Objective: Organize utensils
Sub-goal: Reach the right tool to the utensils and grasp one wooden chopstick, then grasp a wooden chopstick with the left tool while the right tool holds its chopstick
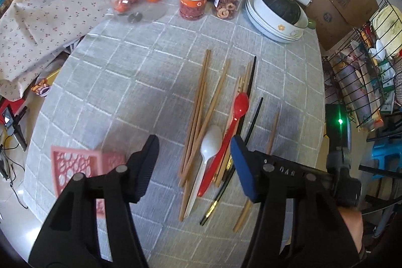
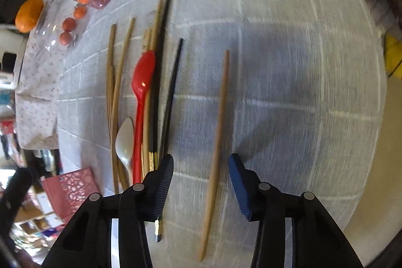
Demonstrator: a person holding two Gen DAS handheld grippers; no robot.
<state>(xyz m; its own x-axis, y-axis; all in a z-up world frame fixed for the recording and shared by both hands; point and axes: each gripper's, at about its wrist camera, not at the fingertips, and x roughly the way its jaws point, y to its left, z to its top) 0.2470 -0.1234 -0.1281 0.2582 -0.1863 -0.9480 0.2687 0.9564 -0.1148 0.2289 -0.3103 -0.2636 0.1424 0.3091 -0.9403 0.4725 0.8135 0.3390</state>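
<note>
Table: covered by a grey checked cloth (image 1: pixel 140 82).
Utensils: wooden chopsticks (image 1: pixel 201 102), white spoon (image 1: pixel 209 142), red spoon (image 1: pixel 238 109) and black chopsticks (image 1: pixel 252 82) lay bunched mid-table.
Left gripper (image 1: pixel 194 152): hung over the bunch, fingers apart, gripping nothing.
Right gripper (image 2: pixel 201 168): fingers apart, straddling a lone wooden chopstick (image 2: pixel 221 107) without touching it.
Pink basket (image 1: pixel 72 165): lay left of the bunch.

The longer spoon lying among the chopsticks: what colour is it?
Red: the longer spoon lies beside a white one; clearest in the right wrist view.
</note>
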